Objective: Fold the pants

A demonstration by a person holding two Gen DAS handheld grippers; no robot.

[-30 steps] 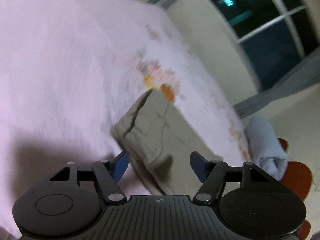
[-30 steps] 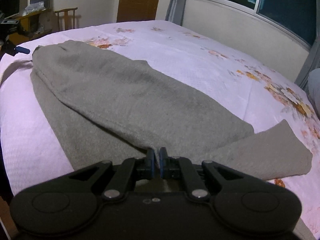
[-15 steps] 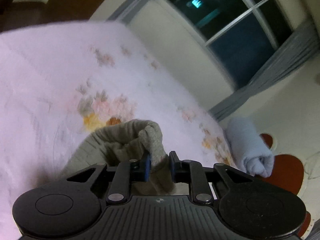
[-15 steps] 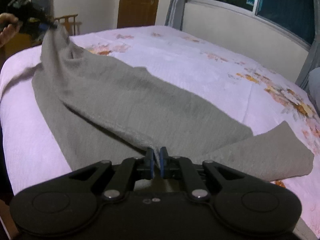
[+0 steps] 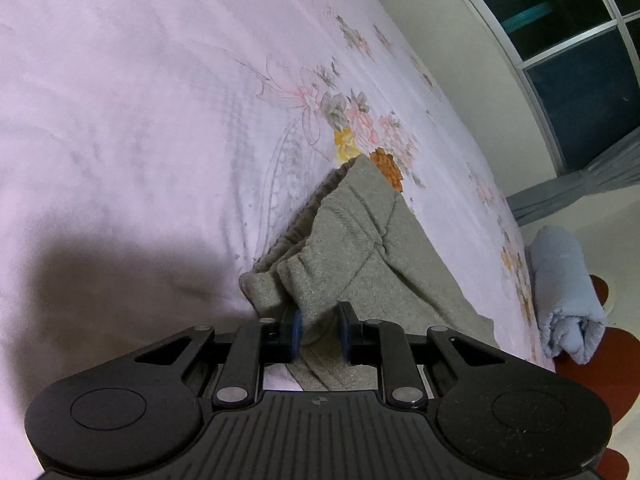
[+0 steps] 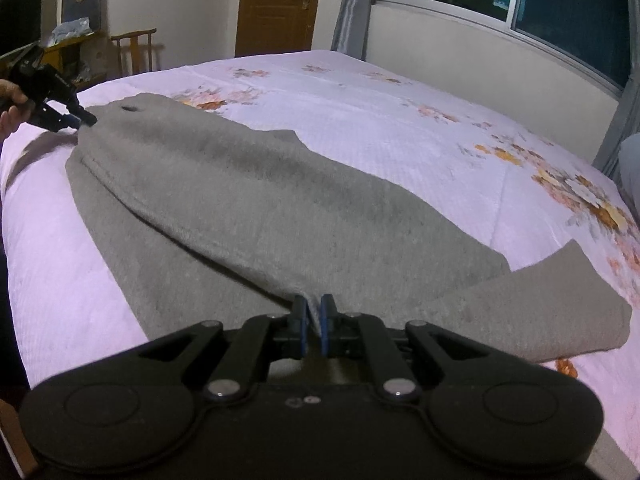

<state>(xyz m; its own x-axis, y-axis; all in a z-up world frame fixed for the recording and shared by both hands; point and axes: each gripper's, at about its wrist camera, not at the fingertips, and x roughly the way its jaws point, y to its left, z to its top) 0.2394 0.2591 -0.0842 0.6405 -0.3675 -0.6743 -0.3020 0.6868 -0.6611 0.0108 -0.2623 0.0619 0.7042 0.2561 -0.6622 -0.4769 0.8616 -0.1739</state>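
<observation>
Grey pants (image 6: 256,208) lie on the bed, one leg laid over the other, with a leg end (image 6: 540,304) sticking out at the right. My right gripper (image 6: 314,330) is shut on a fold of the pants at the near edge. My left gripper (image 5: 318,338) is shut on the gathered waistband (image 5: 304,280), low over the bed. It also shows in the right wrist view (image 6: 82,118) at the far left end of the pants, held by a hand.
The bed has a pink floral cover (image 5: 160,120). A rolled light-blue blanket (image 5: 564,296) lies on a red-brown seat beside the bed. A window wall (image 6: 500,52) runs along the far side. A door (image 6: 280,4) and wooden chair (image 6: 136,52) stand beyond the bed.
My left gripper closed on the waistband, lifted it, and has now lowered it back toward the bed. My right gripper stayed shut on the pants and hardly moved.
</observation>
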